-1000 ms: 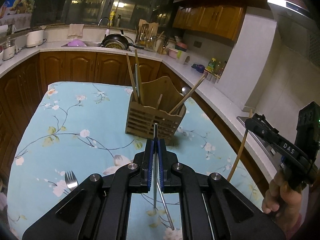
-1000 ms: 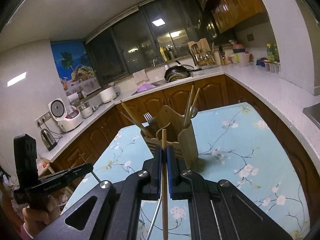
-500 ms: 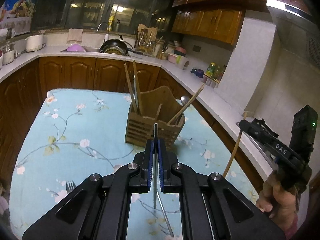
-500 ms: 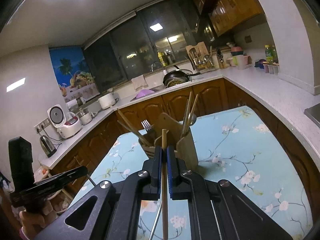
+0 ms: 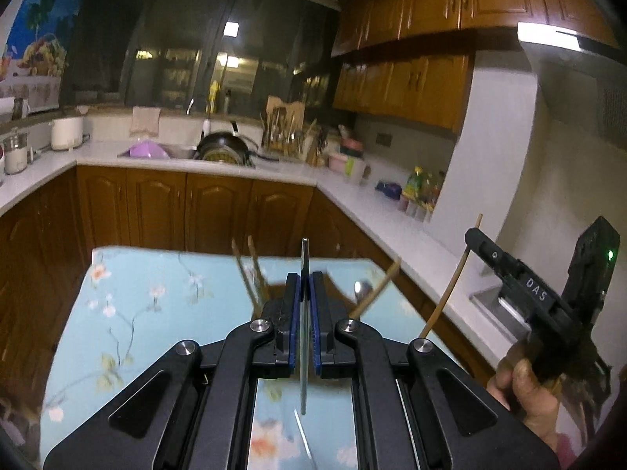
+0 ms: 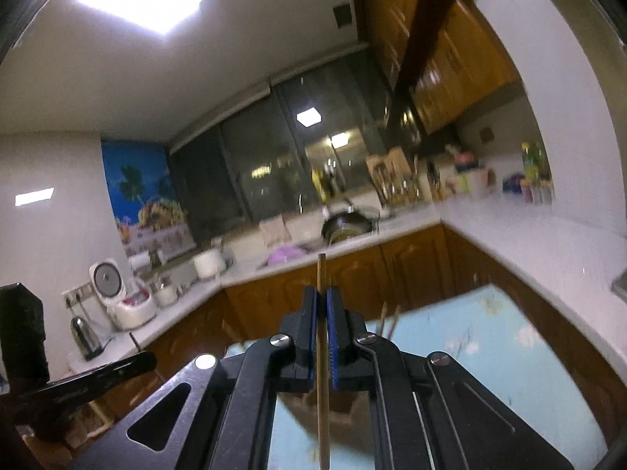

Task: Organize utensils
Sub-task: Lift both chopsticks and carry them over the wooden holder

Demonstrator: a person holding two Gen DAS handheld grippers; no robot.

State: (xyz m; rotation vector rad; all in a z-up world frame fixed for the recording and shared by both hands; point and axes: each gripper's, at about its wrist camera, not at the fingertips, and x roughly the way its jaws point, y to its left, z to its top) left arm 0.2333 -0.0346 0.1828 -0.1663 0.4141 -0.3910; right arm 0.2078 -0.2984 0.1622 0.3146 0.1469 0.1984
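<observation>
Above the floral tablecloth, the left gripper pinched a metal chopstick and the right gripper a bamboo chopstick, both pointing twelve o'clock, apparently raised for dropping into the holder.

My right gripper is clamped on a wooden chopstick, which stands upright between the blue pads, its tip poking above them and its shaft running down toward me. Beyond the gripper, the tips of other chopsticks show, blurred, over the bench with its blue floral cloth on the right. At the near left my left gripper hangs dark against the cabinets; I cannot tell how its jaws stand. Far left on the counter sit a white rice cooker and a steel kettle
</observation>
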